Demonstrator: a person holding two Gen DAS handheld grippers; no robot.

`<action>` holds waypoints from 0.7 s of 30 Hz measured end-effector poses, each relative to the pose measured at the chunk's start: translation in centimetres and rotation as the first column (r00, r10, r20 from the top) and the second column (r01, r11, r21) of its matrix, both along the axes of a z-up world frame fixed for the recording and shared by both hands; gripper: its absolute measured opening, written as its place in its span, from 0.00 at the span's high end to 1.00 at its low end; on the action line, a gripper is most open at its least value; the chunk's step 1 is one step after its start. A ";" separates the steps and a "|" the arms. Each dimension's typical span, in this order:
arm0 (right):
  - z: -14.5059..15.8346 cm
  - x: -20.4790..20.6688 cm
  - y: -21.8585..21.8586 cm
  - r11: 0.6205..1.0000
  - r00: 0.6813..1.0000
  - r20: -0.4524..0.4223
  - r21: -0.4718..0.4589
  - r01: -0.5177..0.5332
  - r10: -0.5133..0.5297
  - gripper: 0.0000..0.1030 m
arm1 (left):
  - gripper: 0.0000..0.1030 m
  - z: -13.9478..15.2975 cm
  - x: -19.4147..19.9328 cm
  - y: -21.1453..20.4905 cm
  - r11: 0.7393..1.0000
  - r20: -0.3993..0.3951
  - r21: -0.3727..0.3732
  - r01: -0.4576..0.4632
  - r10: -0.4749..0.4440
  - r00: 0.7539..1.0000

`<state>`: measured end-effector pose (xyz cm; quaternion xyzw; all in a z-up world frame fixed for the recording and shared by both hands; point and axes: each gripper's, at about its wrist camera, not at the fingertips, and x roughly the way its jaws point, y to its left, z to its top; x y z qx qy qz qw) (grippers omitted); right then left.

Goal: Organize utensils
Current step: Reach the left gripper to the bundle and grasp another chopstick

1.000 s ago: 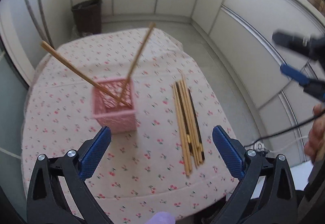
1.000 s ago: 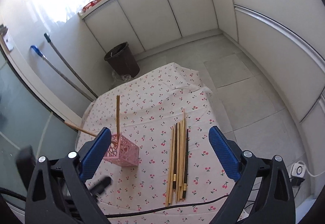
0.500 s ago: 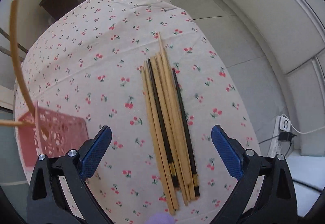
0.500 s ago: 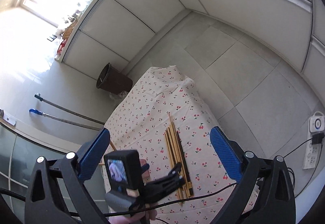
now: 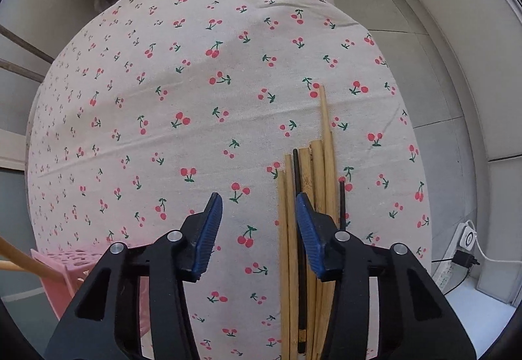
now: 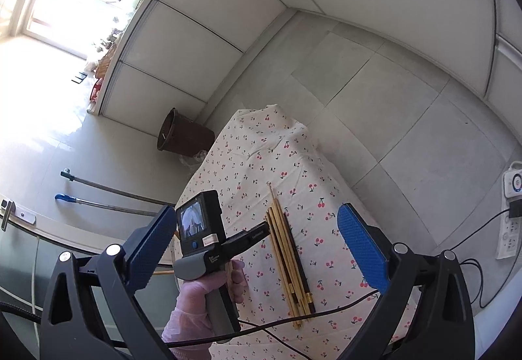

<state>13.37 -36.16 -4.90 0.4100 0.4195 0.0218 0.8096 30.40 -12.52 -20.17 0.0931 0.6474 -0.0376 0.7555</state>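
A bundle of long, thin chopsticks (image 5: 321, 196), mostly pale bamboo with two dark lacquered ones among them, lies side by side on the cream tablecloth printed with red cherries (image 5: 195, 82). This bundle is the landmark for everything else. The pink perforated plastic basket (image 5: 70, 272) sits well to the left of it, at the cloth's near-left edge, with two bamboo sticks (image 5: 23, 260) already leaning out of it.

The left gripper (image 5: 259, 213) points straight down just left of the bundle, its blue-padded jaws closing. Its right pad sits over the bundle's left-hand sticks, and only the two leftmost bamboo sticks and bare cloth lie in the gap; the pads press on nothing yet. In the right wrist view the gloved hand (image 6: 208, 291) carrying this tool hovers just left of the bundle. The right gripper (image 6: 257, 249) hangs well above the bundle with its jaws spread wide and empty.

The sticks look light, stiff and smooth, so they probably roll and slide against each other and could slip from a loose pinch; the lacquered ones likely slip most. Since they lie flat and touching, a good hold is probably across one outer bamboo stick near its thicker, near end, squeezed square so it neither pivots nor drags its neighbours along.
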 end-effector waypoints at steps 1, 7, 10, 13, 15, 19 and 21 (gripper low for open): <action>0.0 0.1 0.2 1.000 1.000 -0.003 -0.006 -0.005 0.005 0.07 | 0.59 -0.2 0.1 0.1 1.000 -0.004 0.002 -0.003 0.003 1.000; -0.3 0.4 0.8 0.999 0.999 -0.020 -0.022 -0.030 0.029 0.07 | 0.62 -1.5 0.8 0.0 1.000 -0.003 0.021 -0.005 0.005 1.000; -0.3 0.5 0.9 0.999 0.999 -0.021 -0.029 -0.031 0.030 0.07 | 0.69 -2.5 1.0 -0.6 1.000 -0.012 0.016 0.011 -0.010 1.000; -0.5 0.6 0.9 0.999 0.999 -0.032 -0.039 -0.023 0.022 0.07 | 0.76 -2.9 0.9 -0.9 0.999 -0.045 -0.043 0.032 -0.034 0.998; -0.6 0.7 1.0 0.998 0.999 -0.046 -0.053 -0.019 0.016 0.07 | 0.80 -3.0 0.9 -0.9 0.997 -0.064 -0.074 0.019 -0.024 0.998; -2.5 2.0 1.0 0.997 0.995 -0.100 -0.082 -0.018 0.010 0.07 | 0.96 -3.1 -0.2 -1.2 0.991 -0.044 -0.130 0.019 -0.025 0.999; -3.7 3.0 1.1 0.995 0.991 -0.135 -0.102 -0.017 0.003 0.07 | 0.96 -3.1 -1.8 -1.7 0.992 -0.002 -0.117 0.044 -0.045 0.999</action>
